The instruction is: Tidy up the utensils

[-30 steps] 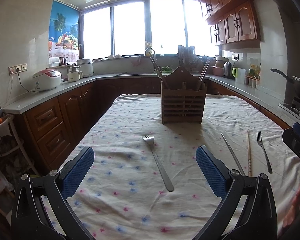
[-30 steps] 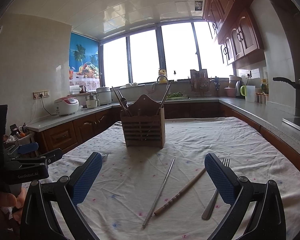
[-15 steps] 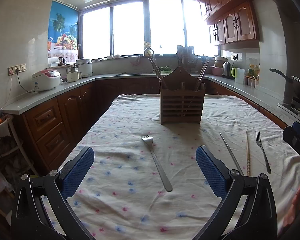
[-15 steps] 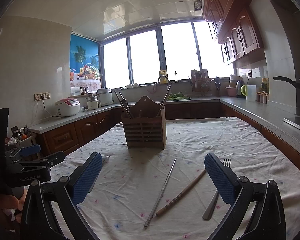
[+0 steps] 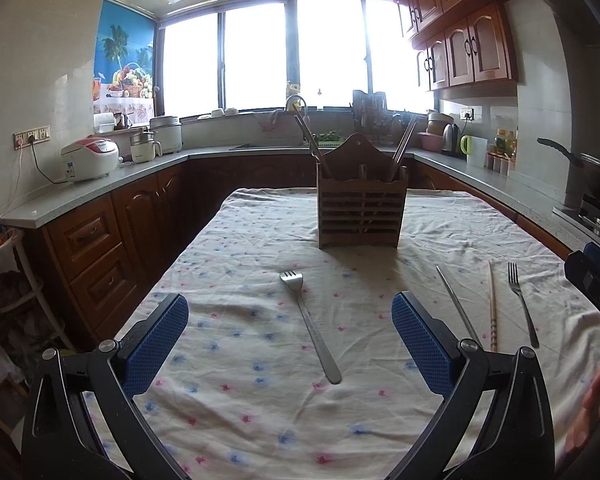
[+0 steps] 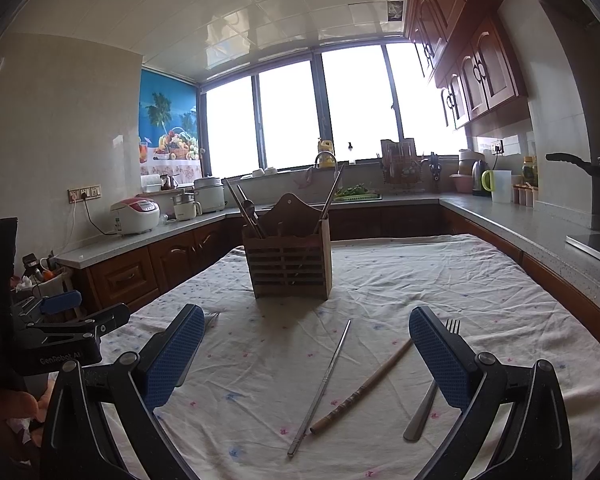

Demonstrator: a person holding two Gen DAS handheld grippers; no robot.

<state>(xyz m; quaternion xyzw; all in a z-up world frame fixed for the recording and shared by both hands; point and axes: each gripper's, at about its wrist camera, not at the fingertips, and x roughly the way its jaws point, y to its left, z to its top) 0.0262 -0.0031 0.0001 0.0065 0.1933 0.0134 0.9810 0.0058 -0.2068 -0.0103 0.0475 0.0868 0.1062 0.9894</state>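
Fork [image 5: 310, 326] lying lengthwise between the wide-apart fingers of the left gripper [image 5: 290, 344], handle nearest, tines toward the holder [image 5: 360, 216]; right gripper [image 6: 306, 356] likewise spread, empty.

Kitchen, U-shaped grey countertop [image 5: 112, 190] over dark wood base cabinets [image 5: 96, 248]. Matching wood wall cabinets [image 6: 476, 80] sat upper right. Wide multi-pane window [image 5: 292, 56] across the far wall was blown out white and was the main light source. White tiled ceiling [image 6: 260, 12] showed glare. Left wall was cream tile with a tropical fruit poster [image 6: 168, 136] beside the window and a socket strip [image 5: 32, 136] with a cable plugged in. Sink tap [image 6: 326, 158] stood under the window. Table was covered by a wrinkled cream floral tablecloth [image 5: 260, 420]. Rice cooker [image 5: 90, 158], kettle [image 6: 480, 172] and a pan [image 6: 596, 168] lined the counters.
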